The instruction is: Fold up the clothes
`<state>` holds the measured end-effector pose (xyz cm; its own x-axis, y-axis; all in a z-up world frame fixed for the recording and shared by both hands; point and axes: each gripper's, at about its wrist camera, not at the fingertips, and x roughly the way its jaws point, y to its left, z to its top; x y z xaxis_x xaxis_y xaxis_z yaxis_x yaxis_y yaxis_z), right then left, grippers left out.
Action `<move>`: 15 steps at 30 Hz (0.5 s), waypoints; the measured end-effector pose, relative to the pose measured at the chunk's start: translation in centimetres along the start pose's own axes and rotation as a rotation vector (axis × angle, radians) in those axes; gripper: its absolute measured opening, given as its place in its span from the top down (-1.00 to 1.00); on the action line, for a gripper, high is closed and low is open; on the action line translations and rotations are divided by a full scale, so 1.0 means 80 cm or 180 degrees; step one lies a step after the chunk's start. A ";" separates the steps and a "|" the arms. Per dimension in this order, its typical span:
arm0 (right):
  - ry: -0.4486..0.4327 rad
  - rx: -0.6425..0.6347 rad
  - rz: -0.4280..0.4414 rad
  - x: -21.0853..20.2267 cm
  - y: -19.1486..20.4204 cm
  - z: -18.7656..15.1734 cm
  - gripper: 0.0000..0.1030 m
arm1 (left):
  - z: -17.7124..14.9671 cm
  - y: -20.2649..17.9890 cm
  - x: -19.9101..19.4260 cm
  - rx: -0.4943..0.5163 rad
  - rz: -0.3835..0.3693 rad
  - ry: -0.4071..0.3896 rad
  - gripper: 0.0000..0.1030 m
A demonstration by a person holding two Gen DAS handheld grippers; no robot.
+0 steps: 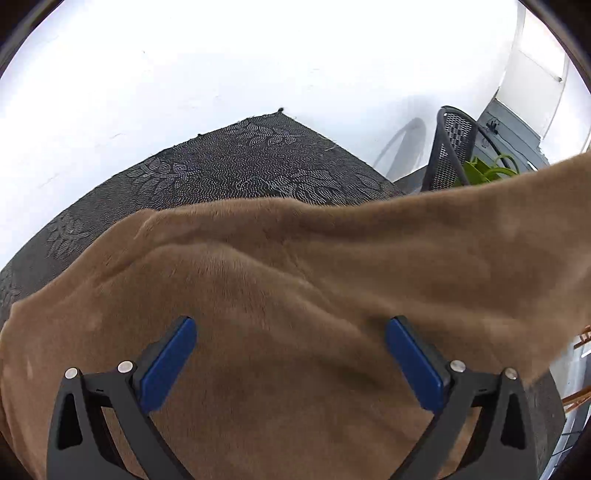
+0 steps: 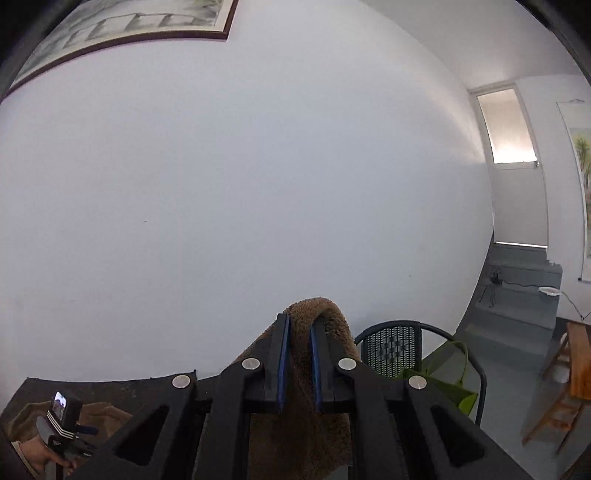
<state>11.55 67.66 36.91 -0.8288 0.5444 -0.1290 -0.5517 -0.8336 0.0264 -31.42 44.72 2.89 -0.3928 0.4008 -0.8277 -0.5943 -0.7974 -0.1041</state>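
Room: white walls fill the upper half of both views; a framed picture (image 2: pixel 122 26) hangs at the upper left of the right wrist view, and a doorway (image 2: pixel 511 127) glows at the upper right.

Surface: a dark patterned tabletop (image 1: pixel 236 162) runs across the middle of the left wrist view, its far corner meeting the wall.

Garment: a brown fleecy garment (image 1: pixel 295 280) covers the lower half of the left wrist view, most of it lying on the tabletop, with one edge rising toward the right edge of the frame.

Left gripper (image 1: pixel 291 363): fingers spread wide at the bottom of the frame, blue pads apart, nothing between them; they hover over the middle of the cloth.

Right gripper (image 2: pixel 300 363): fingers clenched on a fold of the brown cloth at the bottom centre, pointing nearly level at the wall; the cloth bunches above the tips and hangs below.

Key relation: the garment's long axis appears to run from the lower left to the lifted end at the right of the left wrist view. The right hand already has that end; the free left fingers sit directly above the resting part, so they look nearer to the next grasp.

Background: a black mesh chair (image 2: pixel 393 350) with a green bag (image 2: pixel 448 384) stands at the lower right; a hand (image 2: pixel 40 456) with the other gripper shows at the lower left.
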 end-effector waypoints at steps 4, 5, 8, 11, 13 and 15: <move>0.0029 0.0079 -0.0160 0.039 0.003 0.010 0.78 | 0.025 0.010 0.029 -0.0156 -0.0292 0.0054 -1.00; 0.0043 0.0104 -0.0216 0.051 0.001 0.008 0.78 | 0.031 0.012 0.038 -0.0180 -0.0384 0.0085 -1.00; 0.0078 0.0163 -0.0354 0.072 0.001 -0.002 0.78 | 0.045 0.018 0.065 -0.0225 -0.0525 0.0165 -1.00; 0.0130 0.0243 -0.0411 0.092 -0.001 -0.017 0.78 | 0.055 0.017 0.078 -0.0150 -0.0455 0.0125 -1.00; 0.0142 0.0252 -0.0458 0.103 -0.002 -0.027 0.78 | 0.062 0.012 0.083 -0.0060 -0.0378 0.0109 -1.00; 0.0151 0.0265 -0.0495 0.108 -0.005 -0.035 0.78 | 0.070 0.007 0.090 0.0035 -0.0312 0.0093 -1.00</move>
<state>4.90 72.43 32.98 -0.7286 0.6596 -0.1845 -0.6804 -0.7280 0.0841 -38.47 49.69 -0.01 -0.3119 0.4632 -0.8296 -0.6367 -0.7500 -0.1793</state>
